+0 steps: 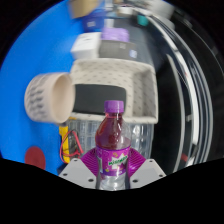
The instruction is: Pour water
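My gripper point(113, 170) is shut on a clear plastic bottle point(113, 150) with a purple cap point(115, 106) and a purple label. Both purple pads point(90, 160) press on its sides at label height. The bottle stands upright between the fingers, lifted above the blue surface point(35, 60). A beige cup point(50, 97) with slotted sides lies on its side, beyond the fingers to the left, its open mouth turned toward the bottle.
A white woven basket point(115, 85) with a dark sponge-like block point(95, 97) stands just behind the bottle. A yellow item point(66, 140) sits at the left of the bottle. Boxes point(100, 42) lie farther back. A pale curved rim point(185, 90) runs along the right.
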The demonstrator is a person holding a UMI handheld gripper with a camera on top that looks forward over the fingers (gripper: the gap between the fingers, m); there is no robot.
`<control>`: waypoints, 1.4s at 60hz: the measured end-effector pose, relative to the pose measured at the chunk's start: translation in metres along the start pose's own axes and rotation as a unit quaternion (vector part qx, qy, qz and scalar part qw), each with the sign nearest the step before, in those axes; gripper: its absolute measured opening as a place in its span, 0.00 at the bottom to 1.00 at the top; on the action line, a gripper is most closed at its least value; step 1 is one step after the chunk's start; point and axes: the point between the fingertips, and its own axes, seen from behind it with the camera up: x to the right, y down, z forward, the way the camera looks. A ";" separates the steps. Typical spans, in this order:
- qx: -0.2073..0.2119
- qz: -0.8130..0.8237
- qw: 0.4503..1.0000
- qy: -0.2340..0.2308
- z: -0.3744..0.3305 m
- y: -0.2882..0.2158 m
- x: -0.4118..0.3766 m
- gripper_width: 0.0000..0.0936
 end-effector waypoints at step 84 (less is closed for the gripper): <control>-0.068 0.729 0.677 -0.077 -0.094 0.054 -0.057 0.92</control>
